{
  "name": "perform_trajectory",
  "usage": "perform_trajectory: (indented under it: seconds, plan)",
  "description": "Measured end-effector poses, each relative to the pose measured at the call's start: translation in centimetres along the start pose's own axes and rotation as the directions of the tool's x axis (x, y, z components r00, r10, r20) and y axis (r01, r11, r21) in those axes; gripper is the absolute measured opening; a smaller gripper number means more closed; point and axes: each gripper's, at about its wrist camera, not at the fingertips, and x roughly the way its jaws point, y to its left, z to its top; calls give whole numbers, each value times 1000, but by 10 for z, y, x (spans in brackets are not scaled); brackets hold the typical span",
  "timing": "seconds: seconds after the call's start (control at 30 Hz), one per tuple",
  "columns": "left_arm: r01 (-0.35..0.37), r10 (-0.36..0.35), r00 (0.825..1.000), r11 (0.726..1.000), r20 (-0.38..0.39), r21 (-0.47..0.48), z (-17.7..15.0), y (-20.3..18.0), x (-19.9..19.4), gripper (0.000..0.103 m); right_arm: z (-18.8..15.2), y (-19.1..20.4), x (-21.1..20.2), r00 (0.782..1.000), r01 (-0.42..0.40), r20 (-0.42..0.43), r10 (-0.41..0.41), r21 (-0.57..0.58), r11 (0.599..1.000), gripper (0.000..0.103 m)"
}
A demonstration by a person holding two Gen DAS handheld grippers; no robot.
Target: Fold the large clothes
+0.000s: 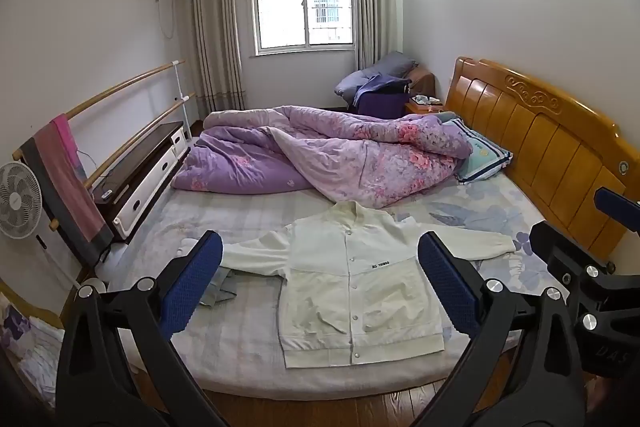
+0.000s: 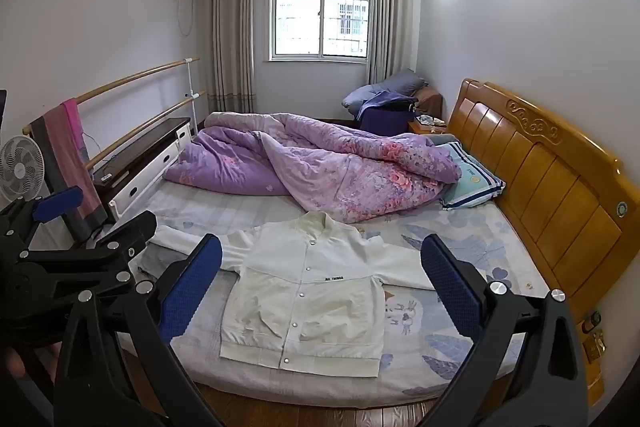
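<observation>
A white snap-button jacket lies flat, front up, on the near part of the bed, both sleeves spread out sideways. It also shows in the right wrist view. My left gripper is open and empty, held above the near edge of the bed in front of the jacket. My right gripper is open and empty too, at about the same height, to the right of the left one. Part of the right gripper shows at the right edge of the left wrist view.
A rumpled purple floral quilt and a striped pillow lie behind the jacket. A wooden headboard runs along the right. A dark cabinet, wall bars with a hanging towel and a fan stand left.
</observation>
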Motion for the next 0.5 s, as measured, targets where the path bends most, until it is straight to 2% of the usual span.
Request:
perform_trajectory:
  seconds: [0.2,0.27,0.5]
  plan:
    - [-7,7,1000,1000,8,7,-2,-2,-6,98,1,1,-4,1000,8,1,-8,-8,1000,96]
    - [10,-10,1000,1000,-10,-13,-6,1,-2,98,4,8,-6,1000,9,-8,-10,-11,1000,96]
    - [4,-4,1000,1000,-13,-8,-9,-1,2,98,-1,1,5,1000,-3,-22,3,1,1000,96]
